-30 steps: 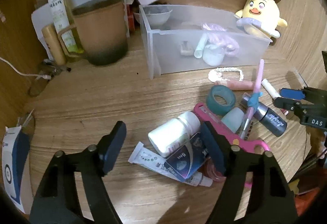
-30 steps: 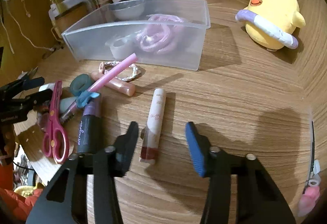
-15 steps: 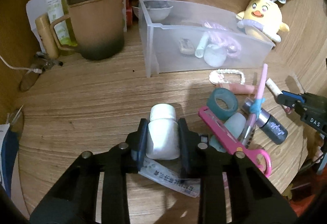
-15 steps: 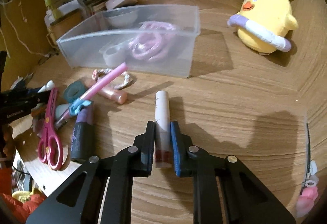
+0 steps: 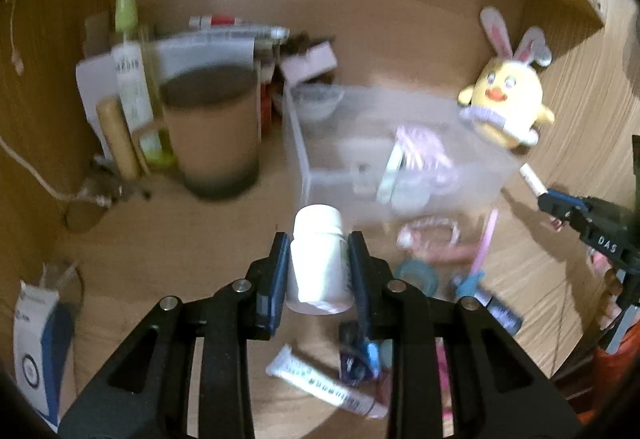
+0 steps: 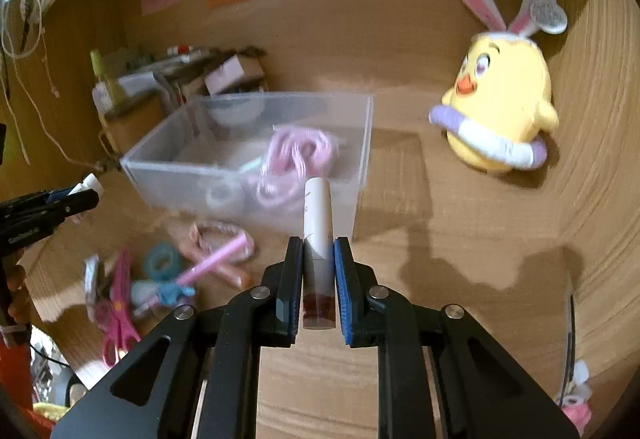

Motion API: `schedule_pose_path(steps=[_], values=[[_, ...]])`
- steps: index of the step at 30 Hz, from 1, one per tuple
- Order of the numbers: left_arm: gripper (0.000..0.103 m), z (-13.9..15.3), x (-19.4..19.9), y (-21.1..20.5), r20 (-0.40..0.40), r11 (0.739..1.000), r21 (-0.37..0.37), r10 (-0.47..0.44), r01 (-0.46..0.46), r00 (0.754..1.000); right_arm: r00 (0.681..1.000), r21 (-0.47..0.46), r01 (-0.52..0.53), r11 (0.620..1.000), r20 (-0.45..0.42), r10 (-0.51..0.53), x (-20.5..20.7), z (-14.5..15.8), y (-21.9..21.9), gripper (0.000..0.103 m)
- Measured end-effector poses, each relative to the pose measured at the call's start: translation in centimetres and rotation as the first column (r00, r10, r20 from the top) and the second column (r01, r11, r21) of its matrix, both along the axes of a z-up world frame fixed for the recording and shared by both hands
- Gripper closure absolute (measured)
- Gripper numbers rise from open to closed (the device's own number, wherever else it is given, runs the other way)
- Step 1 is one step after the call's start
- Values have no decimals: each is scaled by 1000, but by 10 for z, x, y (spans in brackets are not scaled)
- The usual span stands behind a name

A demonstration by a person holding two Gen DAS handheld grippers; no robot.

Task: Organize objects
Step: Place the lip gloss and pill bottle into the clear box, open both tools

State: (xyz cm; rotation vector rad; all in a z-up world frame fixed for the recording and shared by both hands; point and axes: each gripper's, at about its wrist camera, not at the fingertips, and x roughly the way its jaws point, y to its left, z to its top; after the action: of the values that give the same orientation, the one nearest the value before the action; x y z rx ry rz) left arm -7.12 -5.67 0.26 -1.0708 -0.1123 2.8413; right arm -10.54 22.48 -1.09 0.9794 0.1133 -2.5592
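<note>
In the left wrist view my left gripper (image 5: 319, 243) is shut on a white pill bottle (image 5: 318, 259), held clear above the wooden desk. My right gripper (image 6: 317, 245) is shut on a white lip-gloss tube with a dark red end (image 6: 317, 239), also lifted off the desk. A clear plastic bin (image 6: 256, 155) holding pink cords and small items stands just beyond both grippers; the left wrist view shows this clear plastic bin (image 5: 400, 143) too. The right gripper (image 5: 550, 201) with its tube shows at the right of the left view.
Loose on the desk lie pink scissors (image 6: 116, 303), a teal tape roll (image 6: 162, 259), a pink pen (image 6: 208, 267), a white tube (image 5: 324, 385) and a dark tube (image 5: 500, 309). A brown mug (image 5: 212, 135), a green-capped bottle (image 5: 128, 67) and boxes stand at the back left, a yellow plush chick (image 6: 500, 107) at the right.
Both grippers closed from open, the left on the pill bottle and the right on the lip-gloss tube, then both rose with their objects off the desk.
</note>
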Motion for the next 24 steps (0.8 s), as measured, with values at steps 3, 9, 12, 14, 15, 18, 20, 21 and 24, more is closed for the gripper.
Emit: schedule_pose_path(steps=[3,9,12,14,15,18,20,21,24], values=[[74,15,-4,3,-42,1000,2,-7,7,999,1000,-6,0,1000,-31,0,-6,10,-4,89],[74,40,-16,11,-101,1000,10,-18,19,995,998,-47,-13,999,-64,10,-21,29,-10,89],[74,48,-25,15,-112,999,16,-27,29,993,997,-66,-18,998,-70,14,-31,37,-13,89],[74,52,-33,17,-111,999,15,-31,33,993,998,-80,-22,997,-64,17,-40,41,-15,89],[74,53,-39,18,-107,999,17,-35,37,994,998,-84,-22,996,-58,17,-45,42,-17,89],[74,52,-53,21,-87,999,16,-42,44,995,999,-82,-19,996,-45,16,-60,42,-22,89],[74,48,-65,23,-59,999,15,-50,51,997,999,-74,-18,997,-29,16,-71,39,-26,89],[74,44,-73,24,-36,998,17,-52,53,998,1000,-67,-19,998,-19,18,-76,36,-29,89],[74,33,-89,27,12,998,9,-55,55,998,1000,-37,-24,999,12,25,-88,26,-36,89]])
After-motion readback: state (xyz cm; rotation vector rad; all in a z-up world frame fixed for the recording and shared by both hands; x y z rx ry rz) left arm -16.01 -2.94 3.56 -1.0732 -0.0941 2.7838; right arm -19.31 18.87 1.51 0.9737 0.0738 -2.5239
